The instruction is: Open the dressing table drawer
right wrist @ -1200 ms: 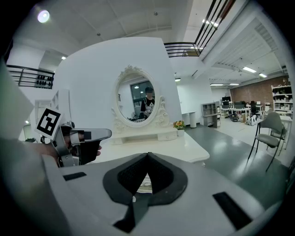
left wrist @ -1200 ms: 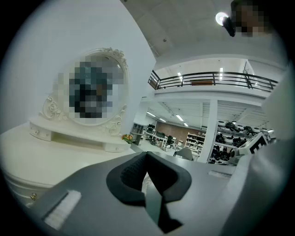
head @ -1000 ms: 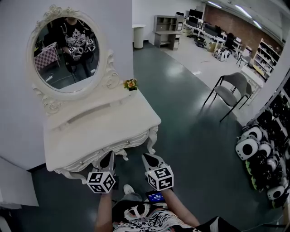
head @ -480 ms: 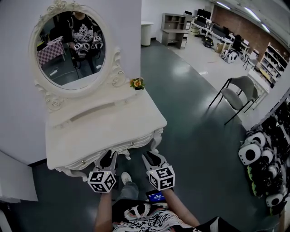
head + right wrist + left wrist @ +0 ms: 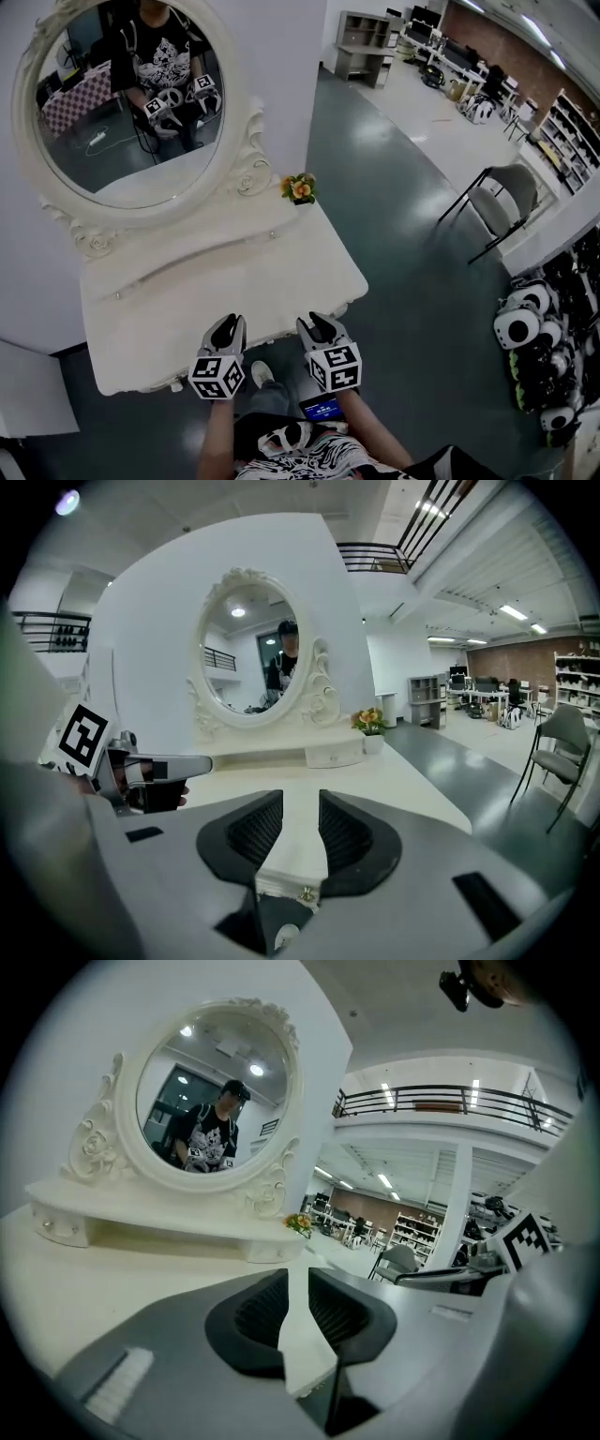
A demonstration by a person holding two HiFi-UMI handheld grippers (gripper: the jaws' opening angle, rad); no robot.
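Note:
The white dressing table (image 5: 216,281) with its oval mirror (image 5: 127,103) fills the left of the head view. Its drawer front is hidden under the tabletop there. My left gripper (image 5: 228,330) and right gripper (image 5: 319,328) sit side by side at the table's front edge. In the left gripper view the left gripper (image 5: 291,1274) shows a narrow gap with only the tabletop beyond. The right gripper (image 5: 300,799) has its jaws opening. The table's front edge shows through its gap, and a small brass knob (image 5: 305,893) lies low between the jaws, not pinched.
A small flower pot (image 5: 300,188) stands at the table's back right, beside a low shelf with a little drawer (image 5: 333,754). A grey chair (image 5: 506,187) and several black-and-white helmets (image 5: 534,328) are on the floor to the right. A shoe (image 5: 262,375) shows under the table edge.
Both grippers have moved forward up to the table's front edge, and the table has grown larger in the head view. The right gripper's fingers have parted.

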